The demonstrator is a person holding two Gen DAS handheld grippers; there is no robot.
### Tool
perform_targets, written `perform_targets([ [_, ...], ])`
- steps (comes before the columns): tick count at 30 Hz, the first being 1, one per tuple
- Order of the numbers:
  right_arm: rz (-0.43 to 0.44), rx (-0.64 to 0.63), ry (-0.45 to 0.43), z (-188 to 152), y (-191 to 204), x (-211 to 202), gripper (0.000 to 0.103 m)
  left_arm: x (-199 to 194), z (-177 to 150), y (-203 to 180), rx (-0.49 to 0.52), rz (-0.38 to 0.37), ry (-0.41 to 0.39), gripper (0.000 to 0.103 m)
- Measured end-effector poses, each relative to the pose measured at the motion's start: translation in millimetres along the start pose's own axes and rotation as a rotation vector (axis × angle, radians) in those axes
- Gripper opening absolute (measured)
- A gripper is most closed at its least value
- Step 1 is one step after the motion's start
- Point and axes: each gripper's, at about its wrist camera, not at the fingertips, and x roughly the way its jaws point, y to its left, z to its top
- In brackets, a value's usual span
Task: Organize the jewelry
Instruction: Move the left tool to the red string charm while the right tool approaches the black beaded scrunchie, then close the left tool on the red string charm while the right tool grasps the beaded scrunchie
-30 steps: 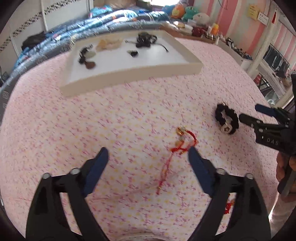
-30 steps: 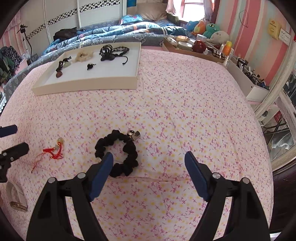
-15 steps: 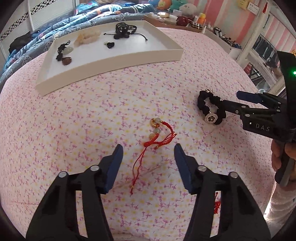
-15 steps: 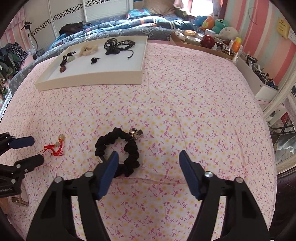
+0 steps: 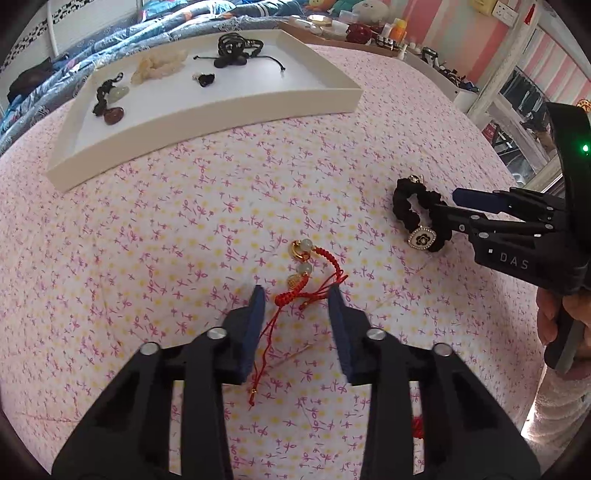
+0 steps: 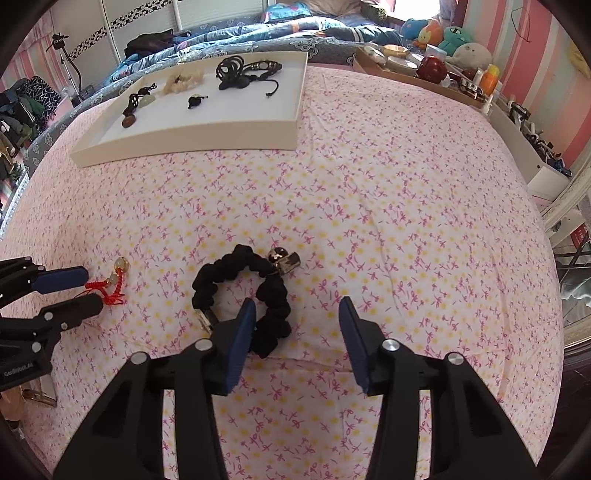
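Observation:
A red cord bracelet (image 5: pixel 309 280) with green beads lies on the pink floral bedspread. My left gripper (image 5: pixel 296 295) is open and low, its fingers on either side of the bracelet's knotted cord. A black scrunchie bracelet (image 6: pixel 242 291) with a flower charm lies further right, also in the left wrist view (image 5: pixel 417 218). My right gripper (image 6: pixel 297 308) is open, its left finger over the scrunchie's near edge. A white tray (image 5: pixel 207 122) at the back holds several jewelry pieces; it also shows in the right wrist view (image 6: pixel 192 133).
A blue patterned quilt (image 6: pixel 258 33) lies bunched behind the tray. A wooden tray of bottles and plush toys (image 6: pixel 424 62) sits at the back right. The bed's edge drops off on the right (image 6: pixel 546 258).
My left gripper has moved forward and down, and its jaws have narrowed around the red bracelet. My right gripper has moved closer to the black scrunchie and narrowed slightly.

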Motion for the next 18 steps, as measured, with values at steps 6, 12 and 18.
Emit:
perform_targets([
  [6,0.006,-0.007,0.010,0.1,2.1,4.6,0.040,3.3,-0.7,-2.6,0.022,0.007,0.006,0.020],
  [12,0.007,-0.002,0.012,1.4,3.3,9.7,0.039,4.2,3.7,-1.2,0.027,0.014,0.016,0.019],
  [18,0.014,-0.014,0.008,1.7,6.9,9.8,0.031,6.2,8.3,-1.8,0.028,0.016,0.017,0.013],
])
